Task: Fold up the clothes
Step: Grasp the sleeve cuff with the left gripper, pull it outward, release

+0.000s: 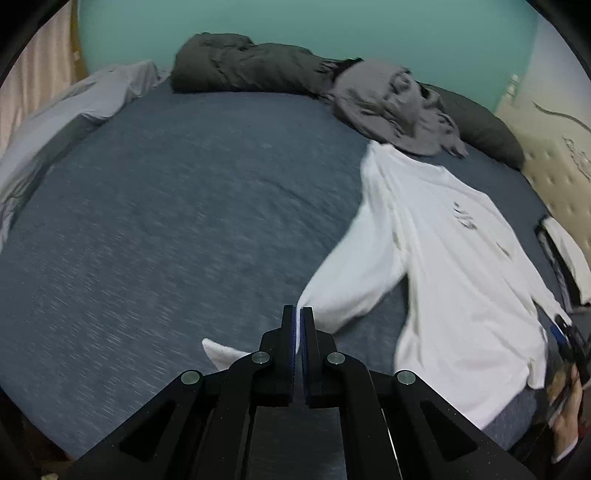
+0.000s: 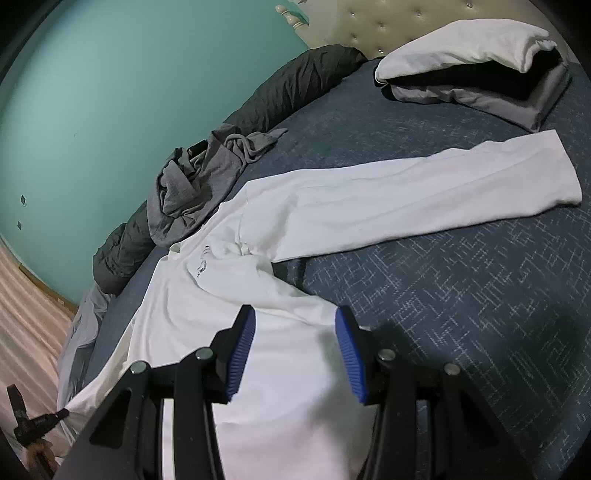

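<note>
A white long-sleeved shirt (image 1: 454, 258) (image 2: 236, 295) lies front up on the blue bed sheet (image 1: 166, 221). My left gripper (image 1: 298, 314) is shut on the shirt's near sleeve (image 1: 347, 280), and the cuff (image 1: 221, 354) sticks out to the left of the fingers. The other sleeve (image 2: 424, 199) lies stretched out flat across the sheet. My right gripper (image 2: 295, 347) hovers open over the lower body of the shirt, with white cloth showing between its blue pads (image 2: 242, 354). The right gripper (image 1: 569, 339) also shows at the shirt's far side in the left wrist view.
A crumpled grey garment (image 1: 391, 107) (image 2: 207, 170) lies just past the shirt's collar. A dark rolled blanket (image 1: 251, 70) (image 2: 288, 88) runs along the teal wall. White and grey folded bedding (image 2: 480, 62) sits by the tufted headboard (image 2: 388, 22). A pale sheet (image 1: 66, 110) lies at the bed's edge.
</note>
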Available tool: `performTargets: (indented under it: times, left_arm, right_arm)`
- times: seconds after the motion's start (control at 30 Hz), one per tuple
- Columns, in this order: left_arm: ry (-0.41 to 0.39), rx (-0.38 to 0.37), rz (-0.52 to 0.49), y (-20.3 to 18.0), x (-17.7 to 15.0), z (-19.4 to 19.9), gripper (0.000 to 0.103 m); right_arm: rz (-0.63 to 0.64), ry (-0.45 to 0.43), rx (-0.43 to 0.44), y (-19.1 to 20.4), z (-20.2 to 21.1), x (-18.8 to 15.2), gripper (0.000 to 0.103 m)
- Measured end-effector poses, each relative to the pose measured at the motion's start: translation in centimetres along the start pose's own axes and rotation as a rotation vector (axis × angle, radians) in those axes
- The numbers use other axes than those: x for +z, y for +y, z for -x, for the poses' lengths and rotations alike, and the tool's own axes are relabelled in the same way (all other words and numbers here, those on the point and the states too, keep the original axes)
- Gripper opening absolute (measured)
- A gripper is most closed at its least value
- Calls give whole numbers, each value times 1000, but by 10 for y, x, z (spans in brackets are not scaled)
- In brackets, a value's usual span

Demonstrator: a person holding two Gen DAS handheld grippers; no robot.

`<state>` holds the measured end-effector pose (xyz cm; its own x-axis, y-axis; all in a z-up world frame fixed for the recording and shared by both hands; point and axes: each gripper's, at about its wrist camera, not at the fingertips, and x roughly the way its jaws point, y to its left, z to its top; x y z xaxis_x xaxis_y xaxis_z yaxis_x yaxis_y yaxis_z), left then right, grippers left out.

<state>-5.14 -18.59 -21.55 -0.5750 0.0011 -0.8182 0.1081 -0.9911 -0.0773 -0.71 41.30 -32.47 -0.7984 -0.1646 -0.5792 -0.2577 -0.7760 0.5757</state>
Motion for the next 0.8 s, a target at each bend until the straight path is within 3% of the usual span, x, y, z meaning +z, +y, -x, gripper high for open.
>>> performTargets:
  times: [0.37, 0.5, 0.8]
  left_arm:
    - [-63, 214, 35, 64, 82, 9, 2]
    - [-80, 257, 57, 86, 110, 6, 2]
    - [-94, 355, 207, 145, 140, -21, 2]
  right_arm:
    - [20, -22, -21, 3, 0, 2, 46]
    - [35, -23, -21, 5, -1, 2, 46]
    - [49, -27, -34, 7, -5, 5, 46]
